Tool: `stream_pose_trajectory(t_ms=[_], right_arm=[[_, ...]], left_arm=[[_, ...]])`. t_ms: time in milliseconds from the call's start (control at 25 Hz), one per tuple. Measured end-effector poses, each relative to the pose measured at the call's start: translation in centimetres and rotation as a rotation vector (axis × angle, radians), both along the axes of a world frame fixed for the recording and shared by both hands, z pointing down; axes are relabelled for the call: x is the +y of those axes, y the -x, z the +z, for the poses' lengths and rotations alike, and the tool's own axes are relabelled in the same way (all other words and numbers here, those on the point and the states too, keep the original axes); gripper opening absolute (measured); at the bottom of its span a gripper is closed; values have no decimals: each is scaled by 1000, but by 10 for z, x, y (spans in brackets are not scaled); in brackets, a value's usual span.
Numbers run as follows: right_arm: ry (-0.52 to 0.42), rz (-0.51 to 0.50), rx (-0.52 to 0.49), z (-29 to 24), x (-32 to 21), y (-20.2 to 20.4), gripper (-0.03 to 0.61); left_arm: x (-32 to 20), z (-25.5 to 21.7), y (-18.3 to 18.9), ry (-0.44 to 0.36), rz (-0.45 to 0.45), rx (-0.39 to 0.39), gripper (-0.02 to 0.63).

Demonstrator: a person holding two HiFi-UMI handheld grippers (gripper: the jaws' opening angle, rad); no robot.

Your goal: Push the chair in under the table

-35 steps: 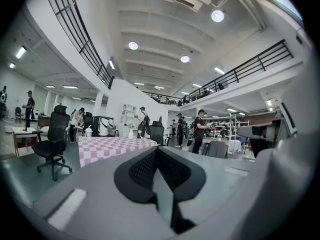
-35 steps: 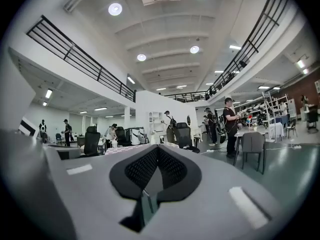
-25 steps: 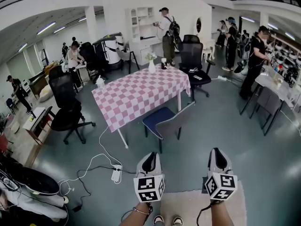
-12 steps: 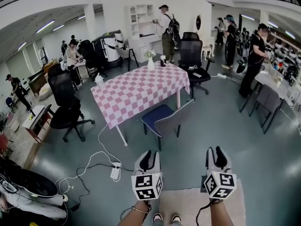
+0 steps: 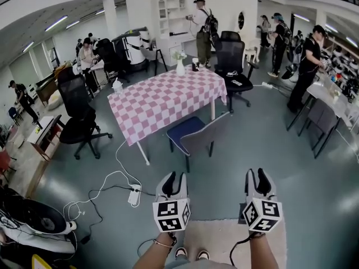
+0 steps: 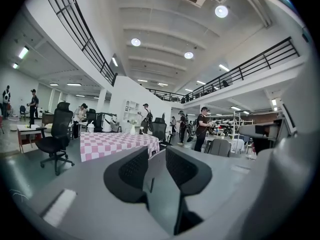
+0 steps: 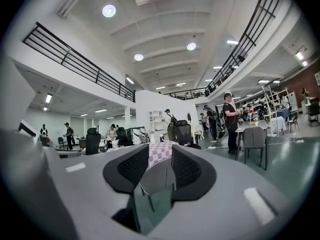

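Grey chair [image 5: 201, 139] angled out from checked table [image 5: 162, 102], power strip [image 5: 133, 195] nearby; left gripper [image 5: 174, 179] and right gripper [image 5: 255, 176] opening, empty.

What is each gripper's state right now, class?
Left gripper: jaws opening, nothing between them.
Right gripper: jaws opening, nothing between them.
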State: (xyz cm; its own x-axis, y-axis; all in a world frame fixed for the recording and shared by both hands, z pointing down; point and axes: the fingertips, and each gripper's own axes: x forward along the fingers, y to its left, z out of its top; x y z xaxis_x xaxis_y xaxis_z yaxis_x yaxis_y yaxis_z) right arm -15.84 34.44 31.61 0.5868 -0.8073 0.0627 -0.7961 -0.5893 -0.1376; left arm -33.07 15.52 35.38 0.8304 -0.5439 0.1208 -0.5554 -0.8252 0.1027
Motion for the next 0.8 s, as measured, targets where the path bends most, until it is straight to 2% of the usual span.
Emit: stream_pose_trajectory(t_ms=[160, 480, 800], right_arm=[[3, -3, -19, 7, 9, -19, 124], [6, -17, -67, 28, 8, -54, 124], [17, -12, -70, 38, -46, -105, 124]], left_arm=[[4, 7, -7, 4, -30, -19, 101], [6, 21, -40, 11, -31, -54, 101], [-46, 26, -100, 11, -11, -42, 100]])
